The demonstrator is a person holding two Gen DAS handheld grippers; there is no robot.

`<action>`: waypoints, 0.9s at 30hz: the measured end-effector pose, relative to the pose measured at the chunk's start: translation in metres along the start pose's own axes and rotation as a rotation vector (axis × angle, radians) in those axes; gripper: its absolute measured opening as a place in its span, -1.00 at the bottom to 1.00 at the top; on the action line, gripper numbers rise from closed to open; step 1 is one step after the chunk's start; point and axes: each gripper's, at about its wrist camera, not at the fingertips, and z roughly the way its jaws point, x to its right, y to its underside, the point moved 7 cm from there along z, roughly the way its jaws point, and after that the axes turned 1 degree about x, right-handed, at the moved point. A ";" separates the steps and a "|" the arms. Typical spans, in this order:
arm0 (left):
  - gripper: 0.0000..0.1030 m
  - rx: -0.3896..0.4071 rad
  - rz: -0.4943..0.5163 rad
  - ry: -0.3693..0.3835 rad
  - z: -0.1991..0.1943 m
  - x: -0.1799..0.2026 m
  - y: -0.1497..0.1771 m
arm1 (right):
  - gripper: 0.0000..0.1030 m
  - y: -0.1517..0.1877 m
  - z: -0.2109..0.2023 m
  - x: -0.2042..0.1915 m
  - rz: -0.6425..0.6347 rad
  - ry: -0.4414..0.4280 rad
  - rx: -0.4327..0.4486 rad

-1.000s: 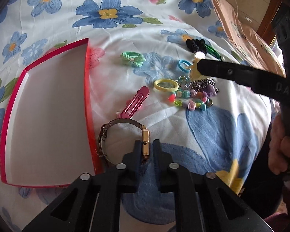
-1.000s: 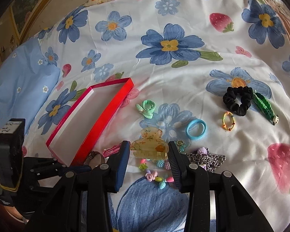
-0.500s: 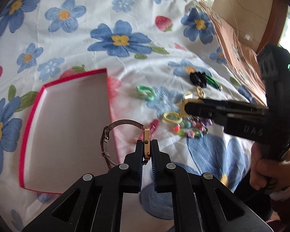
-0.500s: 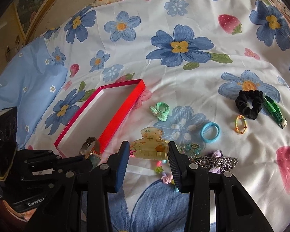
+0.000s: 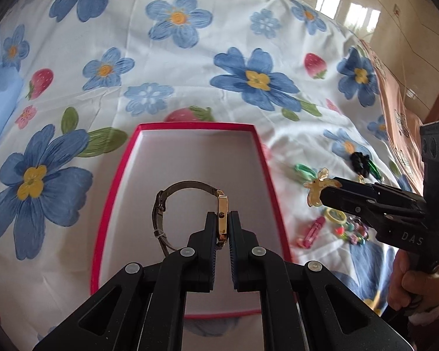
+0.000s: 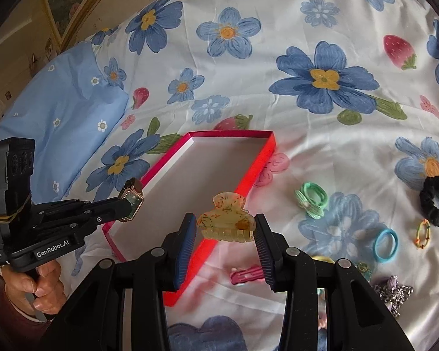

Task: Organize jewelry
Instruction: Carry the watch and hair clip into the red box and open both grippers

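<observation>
The left claw [image 5: 222, 228] is clamped on the gold case of a watch [image 5: 221, 216], and the dark band loops out to the left of the fingers, in the centre of the left wrist view, above the white floor of the red-rimmed box [image 5: 114, 193]. In the right wrist view the same watch [image 6: 131, 203] sits at the tip of the left claw [image 6: 125, 207] in the left middle of the frame, over the near left edge of the box [image 6: 243, 181]. The right claw [image 6: 225, 234] grips a yellowish speckled hair clip [image 6: 225, 219] between its two fingers, held in the air at the lower centre of that frame, just over the right rim of the box; from the left wrist view the clip [image 5: 317, 188] pokes out of the right claw [image 5: 325, 194] at the right middle. Everything lies on a bed [image 6: 307, 134] covered with a white sheet printed with blue flowers and strawberries. Still on the sheet, toward the right of the right wrist view, are a green hair tie [image 6: 311, 199], a black scrunchie [image 6: 436, 201], a blue hair tie [image 6: 385, 245], a small multicoloured ring [image 6: 422, 233], a pink hair clip [image 6: 247, 275] and a silver chain [image 6: 395, 292] at the lower right.
</observation>
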 end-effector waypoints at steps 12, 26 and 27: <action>-0.88 -0.090 -0.079 -0.030 0.079 -0.049 -0.033 | -0.21 -0.028 0.082 -0.022 -0.057 -0.041 -0.091; -0.86 -0.190 -0.078 -0.074 0.159 -0.069 -0.041 | -0.22 -0.026 0.146 -0.018 -0.165 0.034 -0.215; -0.86 -0.192 -0.079 -0.076 0.161 -0.070 -0.041 | -0.22 -0.025 0.147 -0.018 -0.170 0.035 -0.216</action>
